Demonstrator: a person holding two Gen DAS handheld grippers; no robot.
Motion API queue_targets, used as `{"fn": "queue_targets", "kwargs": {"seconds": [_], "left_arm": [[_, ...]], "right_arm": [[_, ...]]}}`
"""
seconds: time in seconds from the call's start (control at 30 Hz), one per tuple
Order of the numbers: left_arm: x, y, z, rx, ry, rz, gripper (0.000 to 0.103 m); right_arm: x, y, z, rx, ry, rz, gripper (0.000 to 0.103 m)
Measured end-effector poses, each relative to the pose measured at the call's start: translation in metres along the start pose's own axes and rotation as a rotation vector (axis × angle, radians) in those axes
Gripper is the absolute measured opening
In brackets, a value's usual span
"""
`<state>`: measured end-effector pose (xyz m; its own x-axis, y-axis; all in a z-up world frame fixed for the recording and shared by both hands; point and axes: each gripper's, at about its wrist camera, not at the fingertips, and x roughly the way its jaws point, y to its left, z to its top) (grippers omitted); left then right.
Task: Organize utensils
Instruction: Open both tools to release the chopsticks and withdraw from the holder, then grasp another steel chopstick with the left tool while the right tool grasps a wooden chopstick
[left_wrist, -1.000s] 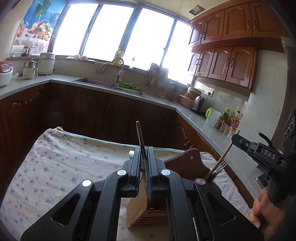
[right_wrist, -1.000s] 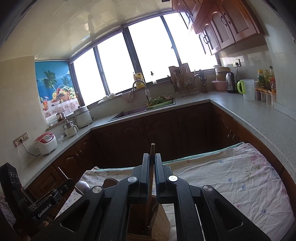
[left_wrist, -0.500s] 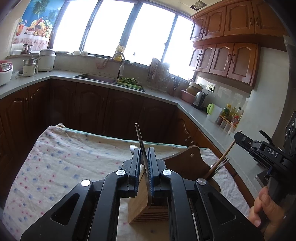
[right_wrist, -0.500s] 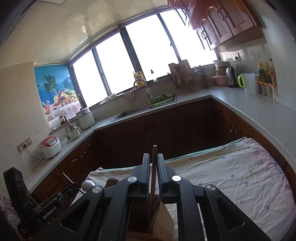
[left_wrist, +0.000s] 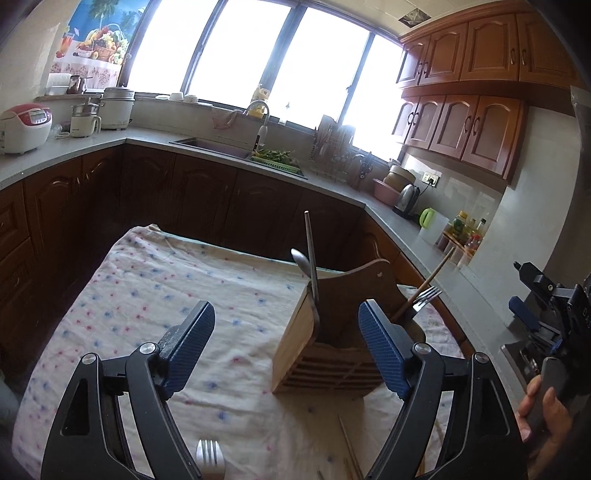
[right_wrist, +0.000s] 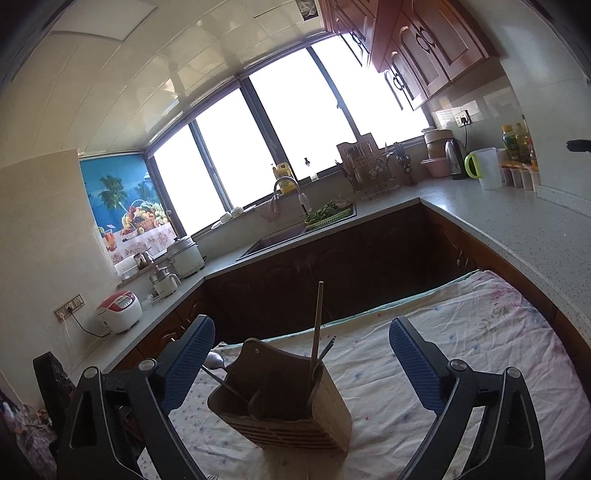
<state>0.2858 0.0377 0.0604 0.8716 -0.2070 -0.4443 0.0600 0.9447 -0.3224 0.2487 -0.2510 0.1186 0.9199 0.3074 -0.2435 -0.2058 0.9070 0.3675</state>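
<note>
Both the left gripper (left_wrist: 286, 347) and right gripper (right_wrist: 301, 363) hang spread and empty above the wooden holder (left_wrist: 328, 350) – spoon (left_wrist: 301, 260), fork (left_wrist: 426, 297) and chopstick (right_wrist: 317, 325) standing inside – while another fork (left_wrist: 209, 459) waits on the tablecloth (left_wrist: 147, 295).

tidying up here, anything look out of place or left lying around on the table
Yes. A fork lies loose on the flowered cloth, near the left gripper, and thin chopstick-like sticks lie beside it, in front of the wooden holder. The other utensils stand in the holder. Nothing looks spilled or damaged.
</note>
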Motion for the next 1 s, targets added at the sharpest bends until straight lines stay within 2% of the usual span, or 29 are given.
{"fn": "queue_targets", "kwargs": {"seconds": [0.3,0.5,0.73,1.0], "left_arm": [[-0.038,0.008,-0.050,-0.017,0.122,0.018,0.082],[-0.052,0.004,-0.083,-0.018,0.192,0.010,0.082],[-0.049,0.000,-0.113,-0.024,0.280,0.008,0.082],[-0.042,-0.010,-0.121,0.008,0.318,-0.001,0.082]], "right_arm": [[-0.058,-0.017,-0.059,-0.010,0.095,-0.072,0.098],[-0.089,-0.041,-0.098,0.045,0.158,-0.147,0.098],[-0.098,-0.060,-0.128,0.080,0.248,-0.188,0.098],[-0.098,-0.065,-0.135,0.071,0.265,-0.201,0.097]]}}
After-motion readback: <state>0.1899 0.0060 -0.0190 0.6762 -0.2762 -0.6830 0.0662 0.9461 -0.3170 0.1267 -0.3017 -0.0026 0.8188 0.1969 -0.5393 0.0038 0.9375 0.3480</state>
